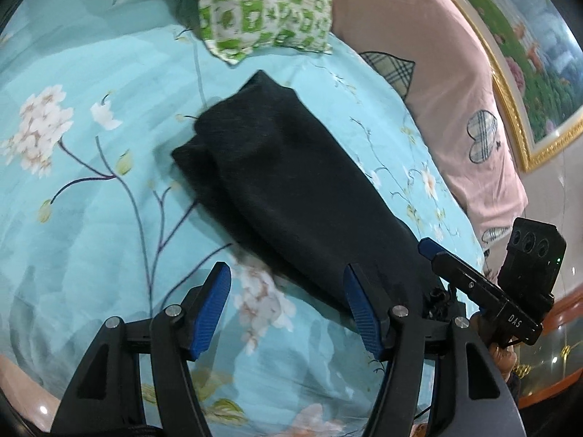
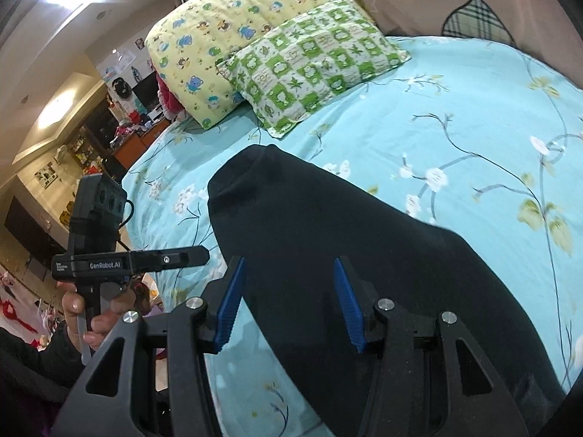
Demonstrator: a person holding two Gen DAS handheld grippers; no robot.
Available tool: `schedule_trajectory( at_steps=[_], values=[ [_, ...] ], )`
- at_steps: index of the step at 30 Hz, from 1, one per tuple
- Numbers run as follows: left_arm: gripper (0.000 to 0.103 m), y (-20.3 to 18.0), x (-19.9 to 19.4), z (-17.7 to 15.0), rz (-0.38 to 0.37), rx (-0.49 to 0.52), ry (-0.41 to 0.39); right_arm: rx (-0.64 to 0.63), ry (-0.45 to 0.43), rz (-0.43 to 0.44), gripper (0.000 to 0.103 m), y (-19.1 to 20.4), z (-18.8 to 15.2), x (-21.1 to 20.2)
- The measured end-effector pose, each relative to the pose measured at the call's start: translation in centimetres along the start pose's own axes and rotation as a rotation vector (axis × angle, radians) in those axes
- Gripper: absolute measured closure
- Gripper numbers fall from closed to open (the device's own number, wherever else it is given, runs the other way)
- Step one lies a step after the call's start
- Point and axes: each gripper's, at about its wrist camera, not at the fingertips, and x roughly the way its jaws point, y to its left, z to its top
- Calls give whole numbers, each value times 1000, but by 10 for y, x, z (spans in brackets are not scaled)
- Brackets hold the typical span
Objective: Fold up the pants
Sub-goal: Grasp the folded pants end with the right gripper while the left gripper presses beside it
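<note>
Black pants (image 1: 291, 189) are laid folded lengthwise on the turquoise floral bedsheet (image 1: 91, 218).

Both tools are held with jaws apart and nothing gripped: the left tool (image 1: 288, 309) at the bottom of its frame, the right tool (image 2: 288, 302) over the cloth's near end. The legs seem already stacked; a crosswise fold is judged to be left. The long axis is seen running from lower right to upper centre, toward the green checked pillow (image 1: 266, 7).
</note>
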Motion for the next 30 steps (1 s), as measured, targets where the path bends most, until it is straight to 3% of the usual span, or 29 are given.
schedule_trajectory(
  at_steps=[19,30],
  values=[
    [36,25,9,26,43,-107,-42,-117,114,-2,52,-1,70,76],
    [35,29,21,38,76,-146,-69,-152,197,45,52,-1,104,123]
  ],
)
